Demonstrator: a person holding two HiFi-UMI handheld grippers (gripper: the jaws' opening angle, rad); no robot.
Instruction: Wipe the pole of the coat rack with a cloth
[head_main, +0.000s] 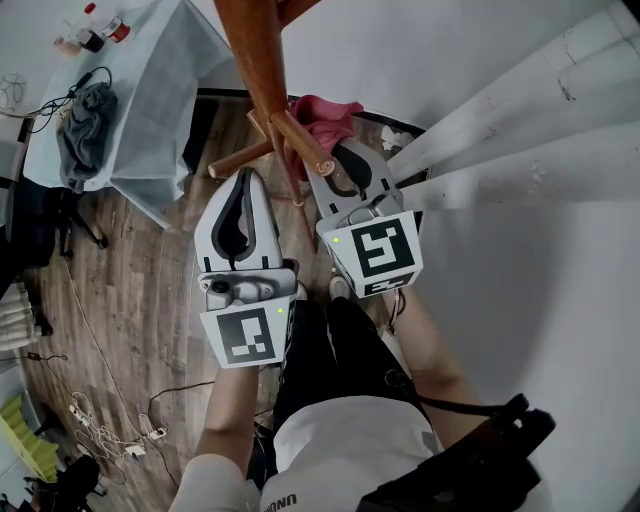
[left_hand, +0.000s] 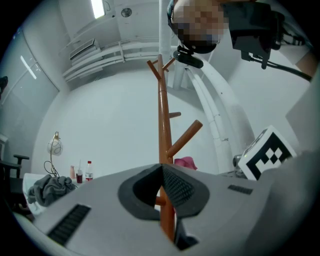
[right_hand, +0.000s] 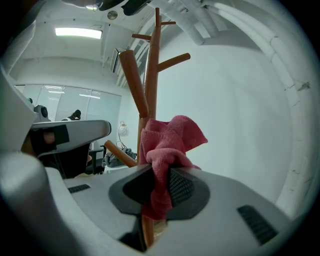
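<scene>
The brown wooden coat rack pole (head_main: 250, 50) rises in front of me, with angled pegs (head_main: 305, 140) low on it. My right gripper (head_main: 335, 160) is shut on a pink-red cloth (head_main: 325, 115), and the cloth (right_hand: 170, 140) bunches above its jaws against the pole (right_hand: 150, 75). My left gripper (head_main: 243, 180) hangs just left of the pole near the rack's foot. In the left gripper view its jaws meet with nothing between them, and the pole (left_hand: 163, 115) stands beyond them. The cloth (left_hand: 185, 162) shows to the pole's right there.
A table with a pale blue cover (head_main: 150, 90) stands at the left, bearing a grey garment (head_main: 85, 120) and small bottles (head_main: 100, 25). Cables (head_main: 110, 430) lie on the wooden floor. A white wall with pipes (head_main: 520, 100) closes the right side.
</scene>
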